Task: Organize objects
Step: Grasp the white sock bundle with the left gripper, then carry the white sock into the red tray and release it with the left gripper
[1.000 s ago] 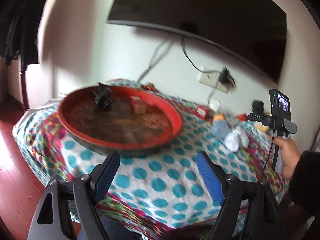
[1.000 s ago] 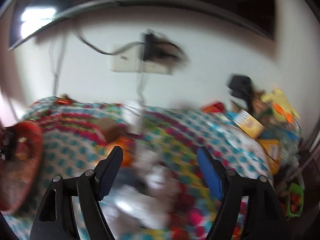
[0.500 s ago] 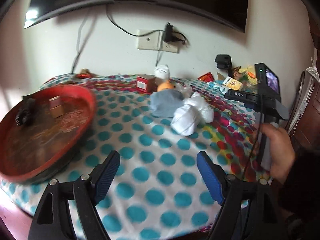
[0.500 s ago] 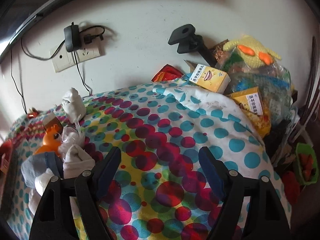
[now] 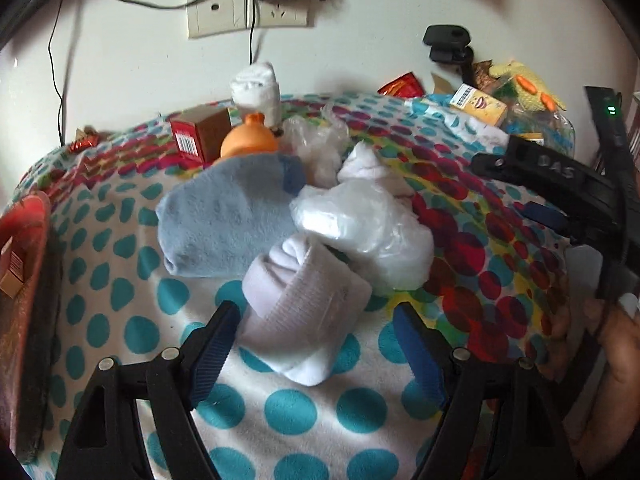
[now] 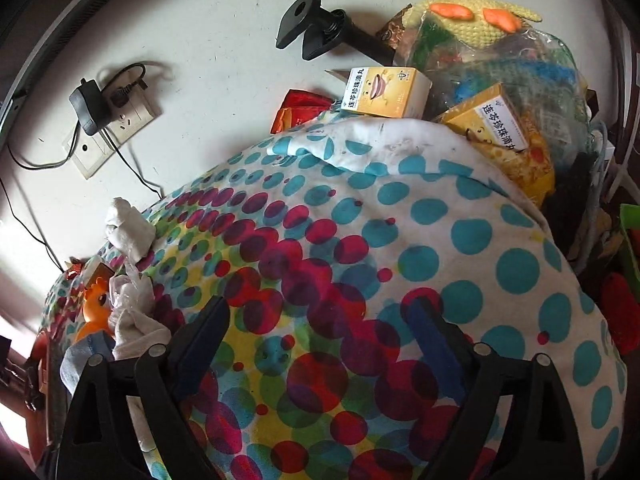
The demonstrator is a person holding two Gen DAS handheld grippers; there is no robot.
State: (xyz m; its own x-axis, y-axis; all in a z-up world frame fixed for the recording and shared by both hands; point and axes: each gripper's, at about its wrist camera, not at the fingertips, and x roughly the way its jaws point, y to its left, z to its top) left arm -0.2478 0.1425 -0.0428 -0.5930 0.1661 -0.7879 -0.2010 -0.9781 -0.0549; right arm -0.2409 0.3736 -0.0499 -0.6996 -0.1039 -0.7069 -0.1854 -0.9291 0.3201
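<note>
In the left wrist view a rolled white sock [image 5: 304, 308] lies on the polka-dot cloth [image 5: 320, 408], between the fingers of my left gripper [image 5: 316, 344]. The gripper is open and its right pad stands clear of the sock. Behind the sock lie a blue sock [image 5: 228, 224], a crumpled plastic bag [image 5: 360, 224], an orange toy [image 5: 248, 140] and a brown box [image 5: 200, 132]. My right gripper [image 6: 320, 340] hangs over bare cloth [image 6: 440, 240]; its jaws are opening with nothing between them. It shows in the left wrist view as a black body [image 5: 560, 184] held by a hand [image 5: 616, 340].
A red tray [image 5: 24, 240] with a small box sits at the left edge. Yellow boxes [image 6: 384, 92], a knitted toy [image 6: 480, 20], bags and a black clamp [image 6: 320, 32] crowd the back right by the wall. A second white sock [image 5: 258, 92] stands at the back.
The left view swung right from the red tray to the sock pile and closed in on the white sock. The right view rolled and sank toward the cloth, and its jaws spread.
</note>
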